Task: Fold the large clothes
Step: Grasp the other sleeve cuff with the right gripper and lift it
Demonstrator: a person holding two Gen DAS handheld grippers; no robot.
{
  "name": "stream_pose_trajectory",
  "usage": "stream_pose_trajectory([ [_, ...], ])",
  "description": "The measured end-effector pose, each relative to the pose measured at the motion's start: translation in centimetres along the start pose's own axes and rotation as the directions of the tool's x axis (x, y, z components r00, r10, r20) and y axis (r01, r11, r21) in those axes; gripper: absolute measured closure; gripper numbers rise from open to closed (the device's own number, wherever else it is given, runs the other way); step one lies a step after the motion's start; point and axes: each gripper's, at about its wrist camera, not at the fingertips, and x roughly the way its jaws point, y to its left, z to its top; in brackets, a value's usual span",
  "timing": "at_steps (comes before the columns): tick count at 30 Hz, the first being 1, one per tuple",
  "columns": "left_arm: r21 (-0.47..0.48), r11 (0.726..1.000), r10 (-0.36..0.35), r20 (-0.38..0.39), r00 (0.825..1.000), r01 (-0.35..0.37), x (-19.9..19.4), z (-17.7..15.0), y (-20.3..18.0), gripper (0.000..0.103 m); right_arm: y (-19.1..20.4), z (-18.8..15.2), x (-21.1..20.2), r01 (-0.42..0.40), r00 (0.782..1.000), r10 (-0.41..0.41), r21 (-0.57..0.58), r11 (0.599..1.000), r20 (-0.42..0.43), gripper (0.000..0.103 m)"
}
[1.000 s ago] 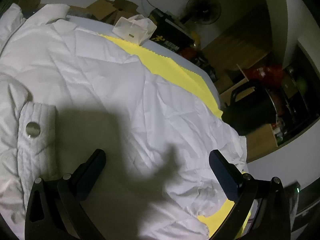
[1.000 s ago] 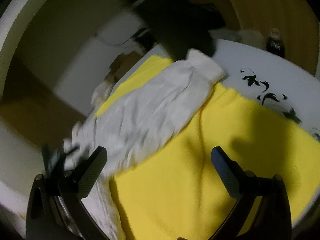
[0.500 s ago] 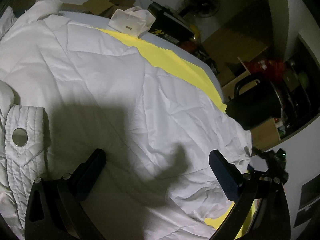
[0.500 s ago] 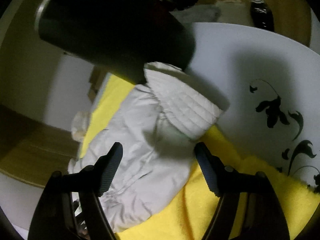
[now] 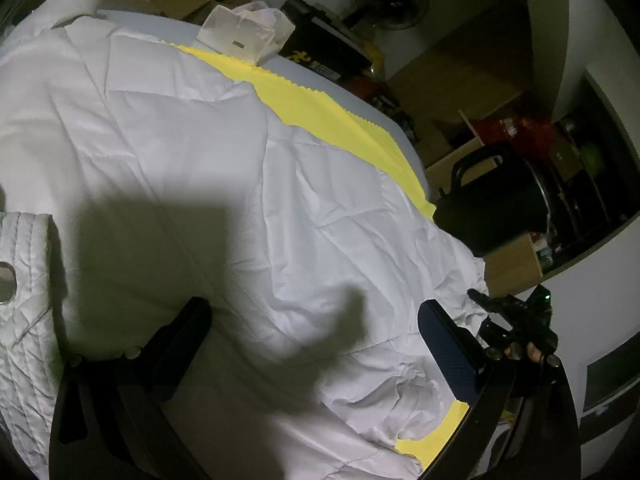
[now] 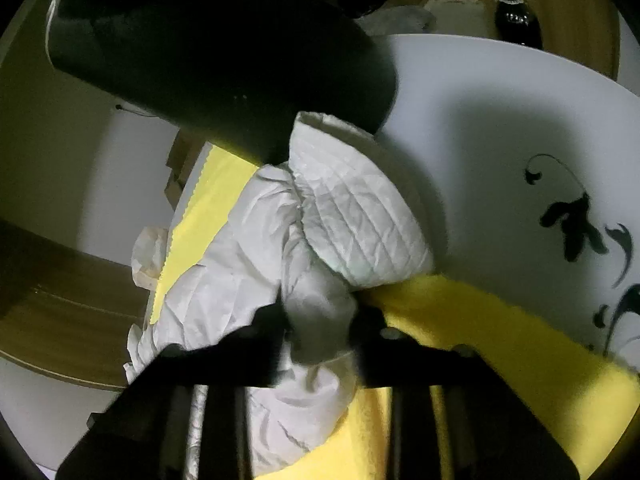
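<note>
A: Left view. White padded jacket lies spread over a yellow cloth on the white bench. Cloth shows only as a strip from 12 toward 3 o'clock and a corner at 5. Why laid flat like that?

B: My read — the body is smoothed out as the base for folding, and the cloth marks the work area. Left tool hangs above the jacket, fingers spread wide, nothing between them. A quilted cuff with a metal snap rests at 9 o'clock, on top of the body — probably one sleeve already brought in.

A: Right view?

B: Right tool has its fingers drawn in on the jacket sleeve, pinching bunched fabric just behind the quilted cuff. The cuff stands up at 12 o'clock from the grip, out past the cloth edge over bare bench. Gripping behind the cuff, not on it, likely gives softer fabric to bite.

A: Dark shape at 11 o'clock?

B: Large black object, close to the lens. Cannot tell what it is, or whether it touches the cuff.

A: Clutter?

B: A dark bottle at 1 o'clock on the far rim, well apart. In the left view, a clear plastic bag at 12 o'clock, touching the cloth edge.

A: Stage?

B: Early, I judge — sleeve gripped, body unfolded.
</note>
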Motion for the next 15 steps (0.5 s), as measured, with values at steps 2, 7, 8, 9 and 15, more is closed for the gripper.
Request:
stream_pose_trajectory([
  [2,0.001,1.000,-0.007,0.000,1.000,0.007,0.0,0.0,0.1,0.000,0.1,0.0,0.1,0.003,1.000,-0.003,-0.003,1.000,0.010,0.089],
  [7,0.002,1.000,-0.011,0.005,1.000,0.011,0.0,-0.1,0.2,0.000,1.5,-0.3,-1.2,-0.001,0.998,0.005,-0.060,0.998,0.070,0.096],
  [8,-0.002,1.000,-0.011,0.006,1.000,0.011,0.0,0.0,0.2,0.000,1.9,-0.4,-1.7,-0.012,0.996,0.018,-0.066,0.998,0.082,0.096],
  [9,-0.007,1.000,-0.011,0.007,1.000,0.011,0.0,0.0,0.2,0.000,2.5,-0.4,-2.4,-0.025,0.995,0.032,-0.074,0.997,0.097,0.096],
  [15,-0.019,1.000,-0.007,0.007,1.000,0.007,0.2,0.1,0.2,0.000,6.7,-0.2,-6.2,-0.045,0.980,0.075,-0.159,0.986,0.185,0.096],
])
